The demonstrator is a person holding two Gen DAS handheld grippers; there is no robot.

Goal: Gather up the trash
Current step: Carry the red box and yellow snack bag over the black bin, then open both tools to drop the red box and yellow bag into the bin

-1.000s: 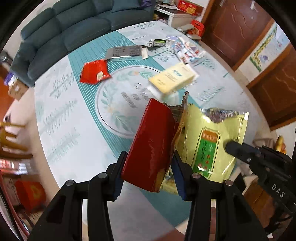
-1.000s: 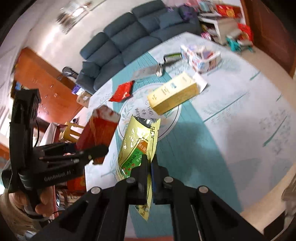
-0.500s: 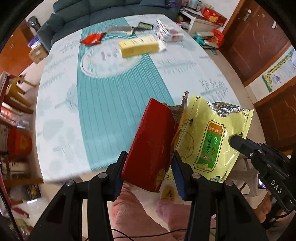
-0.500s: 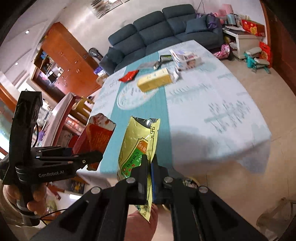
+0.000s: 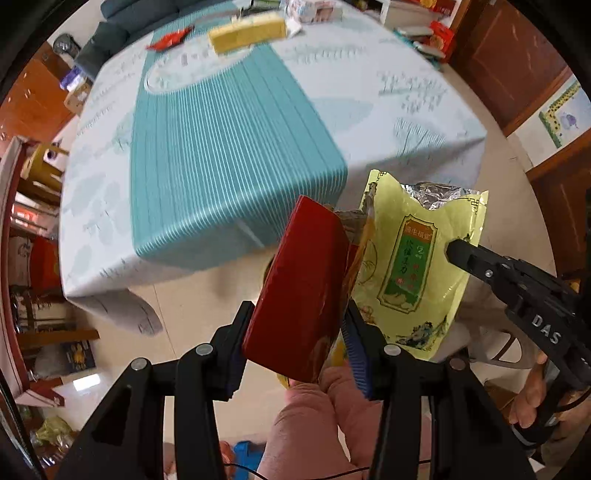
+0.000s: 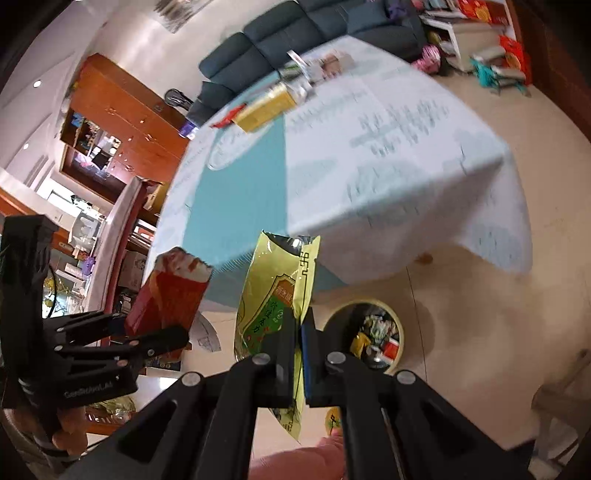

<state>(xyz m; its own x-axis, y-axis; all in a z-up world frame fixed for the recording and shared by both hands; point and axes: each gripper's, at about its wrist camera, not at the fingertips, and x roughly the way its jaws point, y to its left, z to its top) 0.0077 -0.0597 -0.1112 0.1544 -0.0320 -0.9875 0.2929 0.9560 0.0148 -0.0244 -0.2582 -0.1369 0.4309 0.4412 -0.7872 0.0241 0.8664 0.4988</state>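
The left tool [image 5: 295, 347] was clamped on a red carton [image 5: 299, 295], held up off the floor past the table's edge. Just to its right, the right tool [image 6: 297, 354] was pinched shut on a yellow-green foil pouch [image 6: 273, 302], its torn top open and upright. Below and right of that pouch stood a round trash bin [image 6: 399, 321] on the floor, already holding what looked like wrappers, though blurred. Farther out, the table [image 5: 406, 103] carried a yellow box [image 5: 247, 31] and a red wrapper [image 5: 170, 38] at its far end.
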